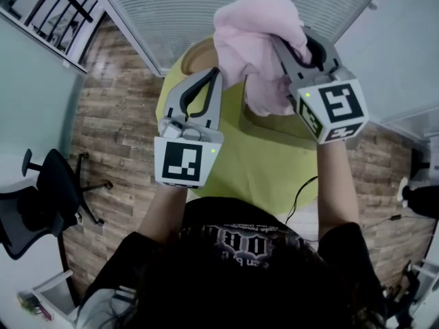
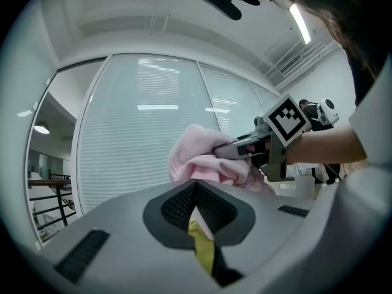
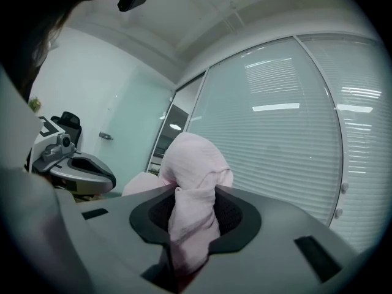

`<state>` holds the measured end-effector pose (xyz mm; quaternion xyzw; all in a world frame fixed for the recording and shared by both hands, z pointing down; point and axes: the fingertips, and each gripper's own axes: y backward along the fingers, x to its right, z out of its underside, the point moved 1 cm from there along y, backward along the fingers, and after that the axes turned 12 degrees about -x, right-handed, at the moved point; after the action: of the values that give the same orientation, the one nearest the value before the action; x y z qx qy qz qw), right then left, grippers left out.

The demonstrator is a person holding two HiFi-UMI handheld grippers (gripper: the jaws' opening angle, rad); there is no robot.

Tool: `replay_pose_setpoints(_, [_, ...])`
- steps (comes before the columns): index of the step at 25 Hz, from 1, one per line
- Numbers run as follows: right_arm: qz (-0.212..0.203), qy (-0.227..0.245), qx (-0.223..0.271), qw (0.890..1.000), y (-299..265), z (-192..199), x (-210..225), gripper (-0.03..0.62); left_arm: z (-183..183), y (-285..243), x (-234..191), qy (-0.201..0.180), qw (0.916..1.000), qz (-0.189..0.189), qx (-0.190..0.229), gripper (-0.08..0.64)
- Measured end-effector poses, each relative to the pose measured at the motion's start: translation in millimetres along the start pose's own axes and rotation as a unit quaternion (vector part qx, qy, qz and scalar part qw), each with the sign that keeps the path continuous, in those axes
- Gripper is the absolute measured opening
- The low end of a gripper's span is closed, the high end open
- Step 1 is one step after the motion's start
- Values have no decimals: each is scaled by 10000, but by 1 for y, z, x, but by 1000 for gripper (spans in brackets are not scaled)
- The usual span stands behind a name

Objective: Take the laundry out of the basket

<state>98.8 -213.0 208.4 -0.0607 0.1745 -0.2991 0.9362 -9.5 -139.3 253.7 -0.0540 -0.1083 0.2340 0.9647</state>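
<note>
Pink laundry held up in the right tongs over a round desk

A wood plank floor (image 1: 116, 129) runs under everything, with a wall of white blinds (image 1: 206, 5) at the far side and a black office chair (image 1: 48, 190) at the near left. In the middle stands a round yellow-green desk (image 1: 267, 163). At its far edge only arcs of the tan rim of the basket (image 1: 194, 55) show, because the rest is covered. A bunched pink cloth (image 1: 257, 36) hangs above that rim. The right tongs (image 1: 280, 46) are clenched on a twisted fold of it, and the rest spills out past the tips. The left tongs (image 1: 217, 74) sit just left of the cloth, pressed together at the tips with nothing between them.
</note>
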Motion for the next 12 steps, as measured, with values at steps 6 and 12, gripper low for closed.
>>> replay_pose_setpoints(6, [-8, 116, 270, 9996, -2, -36, -13, 115, -6, 12, -19, 33, 9998, -160, 100, -3])
replay_pose_setpoints(12, [-65, 177, 552, 9983, -2, -67, -22, 115, -17, 20, -38, 7, 9992, -335, 234, -3])
